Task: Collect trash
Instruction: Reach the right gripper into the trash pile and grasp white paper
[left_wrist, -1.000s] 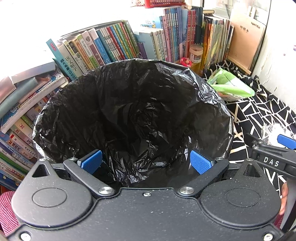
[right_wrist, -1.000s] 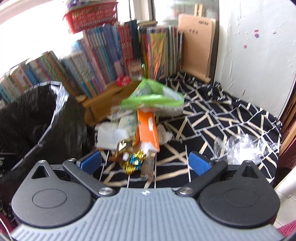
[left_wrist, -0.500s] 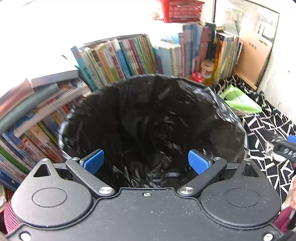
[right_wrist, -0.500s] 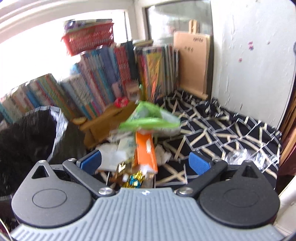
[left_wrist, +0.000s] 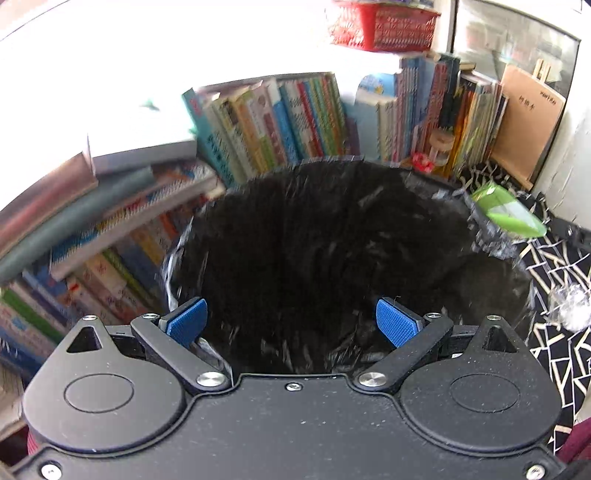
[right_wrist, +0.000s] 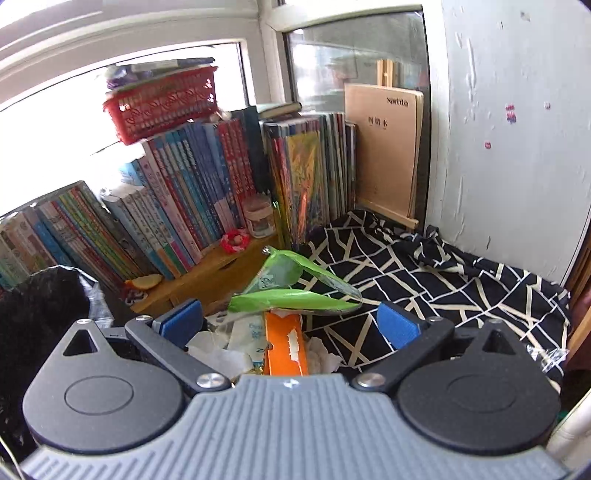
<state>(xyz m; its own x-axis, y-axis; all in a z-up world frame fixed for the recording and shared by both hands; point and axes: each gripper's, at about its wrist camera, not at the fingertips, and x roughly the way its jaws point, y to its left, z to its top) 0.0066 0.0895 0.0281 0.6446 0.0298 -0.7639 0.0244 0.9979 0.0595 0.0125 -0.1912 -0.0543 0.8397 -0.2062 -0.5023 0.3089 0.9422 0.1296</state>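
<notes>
Left tool (left_wrist: 291, 321) hangs over the mouth of the black bin bag (left_wrist: 332, 240), blue pads wide apart, nothing between them; the bag fills the middle of the left wrist view, blurred with motion, books (left_wrist: 266, 125) leaning behind it and stacked flat at far left; a red basket (left_wrist: 380, 26) sits on top of the far row; right of the bag, a green wrapper (left_wrist: 506, 214) lies on the black-and-white cloth (left_wrist: 561, 266), and a crumpled clear plastic scrap (left_wrist: 569, 306) lies nearer on the same cloth

Right tool (right_wrist: 291, 326) is released too, pads spread, empty; just past its fingers sits the trash pile on the bench: green wrapper (right_wrist: 291, 288) on top, an orange pack (right_wrist: 284, 343) under its near edge, white tissues (right_wrist: 218, 350) to the left and a white wad (right_wrist: 323, 356) to the right of the pack; a pale printed packet (right_wrist: 251, 330) lies between tissues and pack; the bag's edge (right_wrist: 40, 306) shows at near left, beside the pile but apart from it; a wooden box (right_wrist: 207, 269) stands behind the pile, a small jar (right_wrist: 260, 218) and a red trinket (right_wrist: 234, 240) on it; a brown folder (right_wrist: 384, 151) leans against the far window corner; cloth (right_wrist: 424, 269) runs off to the right toward the white wall (right_wrist: 509, 129)
</notes>
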